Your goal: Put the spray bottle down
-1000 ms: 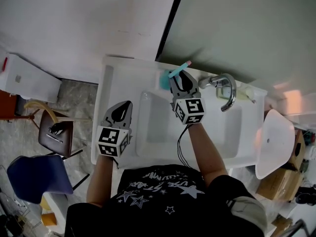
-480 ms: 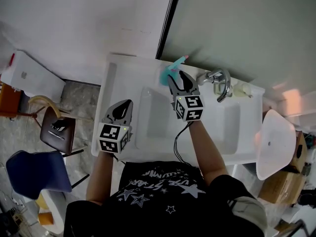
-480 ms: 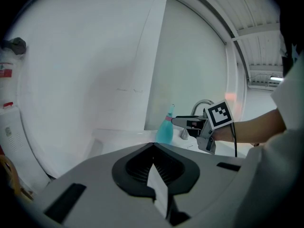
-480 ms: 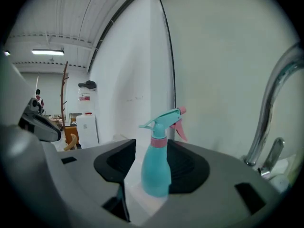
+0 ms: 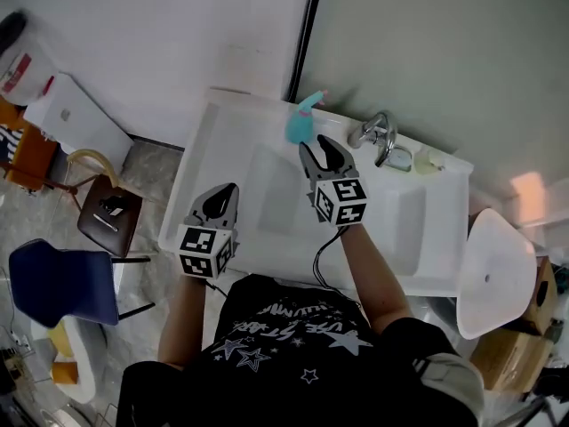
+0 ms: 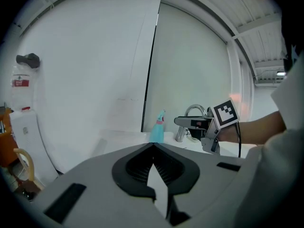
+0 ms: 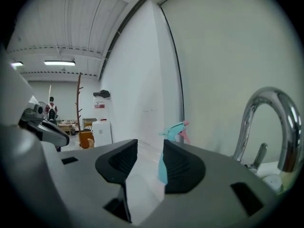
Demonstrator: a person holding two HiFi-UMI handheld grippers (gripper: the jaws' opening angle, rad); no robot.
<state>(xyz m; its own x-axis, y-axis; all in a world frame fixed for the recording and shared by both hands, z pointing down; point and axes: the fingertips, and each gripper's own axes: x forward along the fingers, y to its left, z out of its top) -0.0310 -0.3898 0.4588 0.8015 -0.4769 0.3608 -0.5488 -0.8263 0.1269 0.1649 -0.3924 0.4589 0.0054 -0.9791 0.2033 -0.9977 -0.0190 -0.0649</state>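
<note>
Standing spray bottle, white sink, wall

The left gripper has a matt grey plastic shell and black ribbed pads that look rubbery. Ahead of it and to its right, the spray bottle is smooth turquoise plastic with a pink nozzle tip. Further right, the faucet is polished, mirror-bright metal. Below the gripper, the washbasin is smooth white with a light sheen. Behind it, the T-shirt is black printed cloth.
</note>
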